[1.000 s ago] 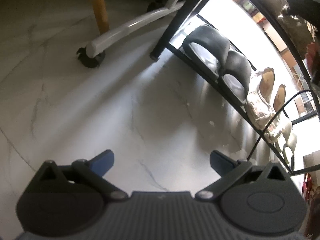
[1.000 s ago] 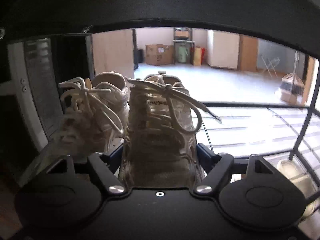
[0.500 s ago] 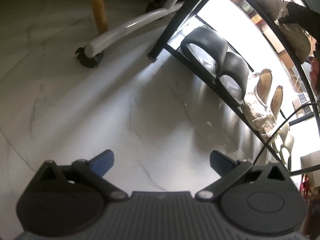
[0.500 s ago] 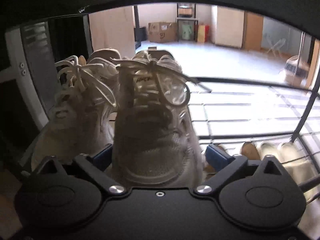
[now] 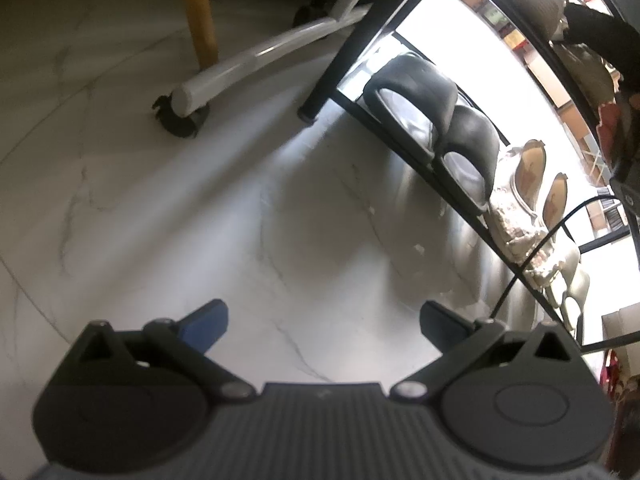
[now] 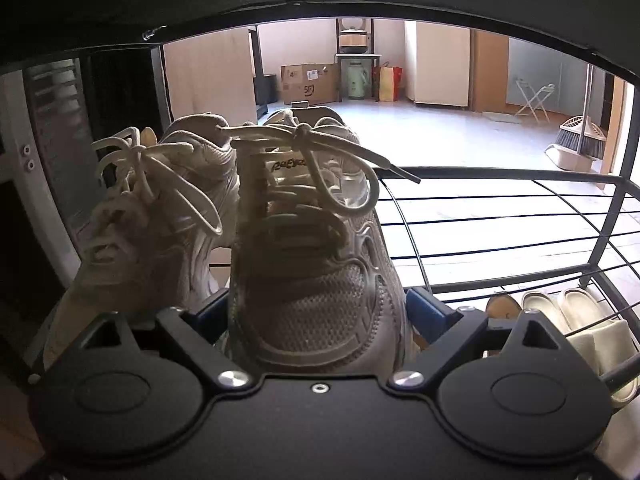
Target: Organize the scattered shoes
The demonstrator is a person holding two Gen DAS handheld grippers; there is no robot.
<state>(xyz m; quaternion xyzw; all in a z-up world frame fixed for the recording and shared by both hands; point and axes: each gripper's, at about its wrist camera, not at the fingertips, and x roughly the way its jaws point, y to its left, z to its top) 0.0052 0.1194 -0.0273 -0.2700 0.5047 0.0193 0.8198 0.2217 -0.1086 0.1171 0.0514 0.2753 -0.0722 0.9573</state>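
Right gripper point(image 6: 316, 312) has let go: a second ago its jaws clamped the beige sneaker point(image 6: 316, 264), now they stand wide with gaps on both sides of the toe. The sneaker sits on the rack shelf point(image 6: 500, 204) at its left end, just beside its mate point(image 6: 160, 220), so this pair looks placed. Retreat must clear the shelf above and the loose laces. Left gripper point(image 5: 320, 320) is open and empty over the floor point(image 5: 200, 220). Black slippers point(image 5: 436, 120) and pale shoes point(image 5: 524, 184) fill the bottom shelf.
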